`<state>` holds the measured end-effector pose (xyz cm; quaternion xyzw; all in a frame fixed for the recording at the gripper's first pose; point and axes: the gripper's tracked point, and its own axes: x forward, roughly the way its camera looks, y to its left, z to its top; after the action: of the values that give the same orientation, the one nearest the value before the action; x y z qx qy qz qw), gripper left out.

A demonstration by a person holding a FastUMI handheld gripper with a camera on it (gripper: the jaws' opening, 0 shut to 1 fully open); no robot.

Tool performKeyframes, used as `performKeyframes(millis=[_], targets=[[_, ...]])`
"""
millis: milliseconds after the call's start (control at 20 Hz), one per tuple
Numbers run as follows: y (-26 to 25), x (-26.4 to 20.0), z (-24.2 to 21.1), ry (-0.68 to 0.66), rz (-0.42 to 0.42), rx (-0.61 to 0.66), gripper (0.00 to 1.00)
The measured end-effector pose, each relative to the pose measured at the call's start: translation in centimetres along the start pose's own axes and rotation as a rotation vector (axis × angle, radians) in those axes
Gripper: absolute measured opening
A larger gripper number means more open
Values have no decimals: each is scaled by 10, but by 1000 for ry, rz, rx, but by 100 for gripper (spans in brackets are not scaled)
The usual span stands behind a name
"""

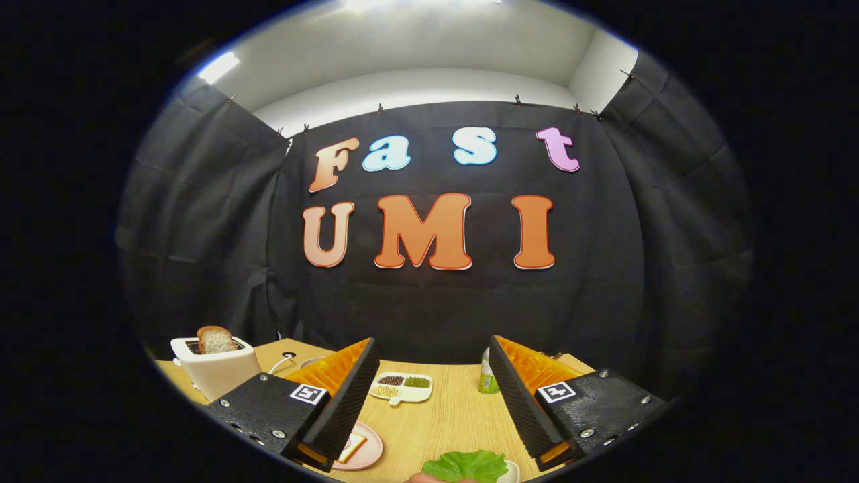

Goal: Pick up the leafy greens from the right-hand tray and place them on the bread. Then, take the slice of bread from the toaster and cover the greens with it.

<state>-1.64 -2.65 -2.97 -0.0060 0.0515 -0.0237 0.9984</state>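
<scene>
The greens lie below our wide-open, empty claw; we judge the pick-up step is in hand, so we need to lower and close

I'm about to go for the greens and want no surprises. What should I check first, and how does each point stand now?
1. Tool open: ok, its fingers stand wide apart with nothing between them.
2. Greens reachable: ok, they lie low between the fingers, on the near side.
3. Dish under the greens: cannot tell, just a white rim shows beside them.
4. Bread on the pink plate ready: cannot tell, one finger hides most of it.
5. Slice in the toaster: ok, it stands up out of the slot.
6. Green bottle and seed dish out of the way: ok, both sit beyond the fingers.
</scene>
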Motion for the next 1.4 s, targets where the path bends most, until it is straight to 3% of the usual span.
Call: performKeyframes(millis=[350,850,1400], targets=[[-12,0,-74,261,10,-19,99],[-16,-23,-202,757,90,16,99],[-32,-49,-257,1013,93,-24,99]])
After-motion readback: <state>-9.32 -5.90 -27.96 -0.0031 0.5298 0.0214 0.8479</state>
